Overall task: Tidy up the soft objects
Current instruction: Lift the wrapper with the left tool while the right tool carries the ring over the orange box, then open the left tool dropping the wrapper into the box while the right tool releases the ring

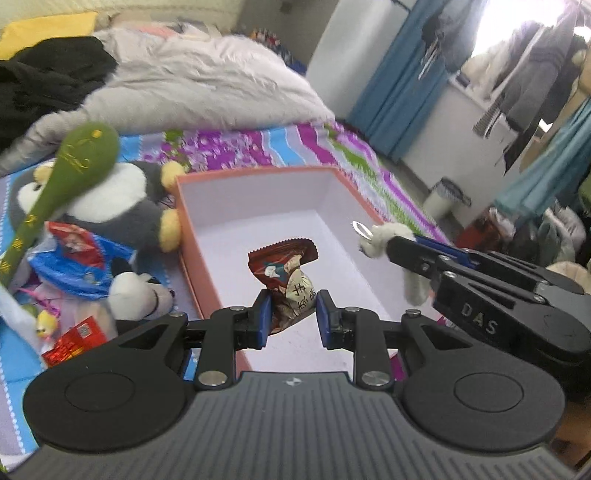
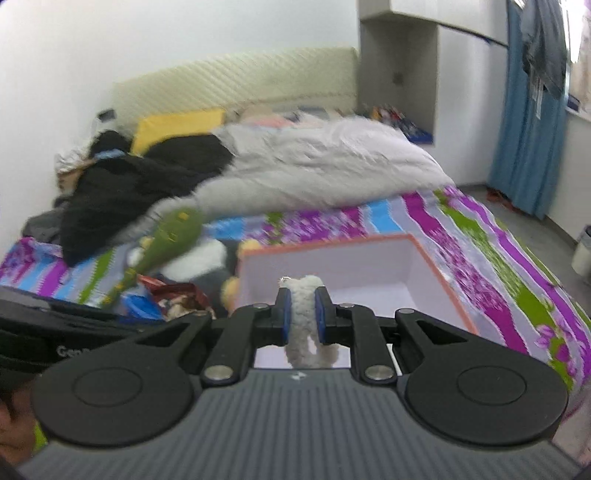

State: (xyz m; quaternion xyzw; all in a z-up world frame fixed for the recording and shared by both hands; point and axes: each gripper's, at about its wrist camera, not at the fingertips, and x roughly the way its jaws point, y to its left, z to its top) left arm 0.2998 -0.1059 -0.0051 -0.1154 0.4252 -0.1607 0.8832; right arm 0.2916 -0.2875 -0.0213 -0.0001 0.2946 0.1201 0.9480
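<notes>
Above orange-rimmed white-lined cardboard box (image 1: 258, 206) on bed: left hand-held gripper (image 1: 291, 314) pinching brown crinkled snack packet (image 1: 286, 273), long axis running forward over box floor; right hand-held gripper (image 2: 303, 314), nearer right wall, clamping white fluffy plush keychain (image 2: 304, 314), hanging downward.

Bedroom w/ white walls (image 2: 55, 55), padded headboard (image 2: 236, 77), blue curtains (image 2: 532, 122), bright window (image 1: 517, 33).

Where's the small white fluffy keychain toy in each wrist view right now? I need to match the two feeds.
Left wrist: white plush keychain at right of centre, pinched at the right gripper tip, over the box's right wall.
Right wrist: same toy bottom centre, between the blue pads.
Shared landmark: orange-rimmed white box.
</notes>
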